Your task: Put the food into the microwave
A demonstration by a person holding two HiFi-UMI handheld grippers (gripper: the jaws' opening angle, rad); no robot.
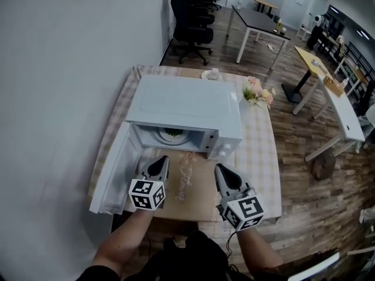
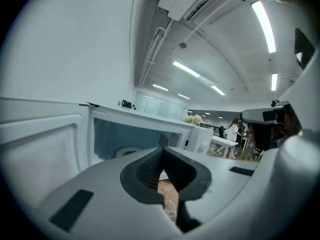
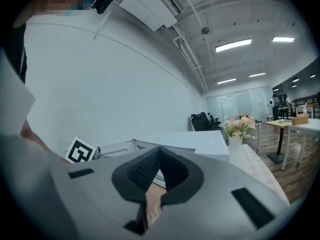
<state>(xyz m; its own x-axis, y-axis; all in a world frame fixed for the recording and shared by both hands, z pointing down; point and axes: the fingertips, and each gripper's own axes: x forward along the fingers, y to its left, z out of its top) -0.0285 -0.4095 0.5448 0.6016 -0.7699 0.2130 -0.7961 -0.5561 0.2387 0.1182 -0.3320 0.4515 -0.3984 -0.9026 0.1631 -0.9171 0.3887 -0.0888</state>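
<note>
Inside, food (image 1: 173, 133) sits; microwave (image 1: 187, 107) (long side crosswise) opens toward the person.

Pale cursive writing crosses the brown mat (image 1: 188, 187), too faint to read; black square markers sit on the left gripper (image 1: 159, 160) and right gripper (image 1: 221, 169).

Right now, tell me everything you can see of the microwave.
The microwave is a white box that looks like painted metal. It sits level on the checked tablecloth beside the wall. Its door is swung wide open to the left. Inside, a white plate carries green food. Knobs sit at the front right. The left gripper and right gripper hover in front, shut, not touching it.
</note>
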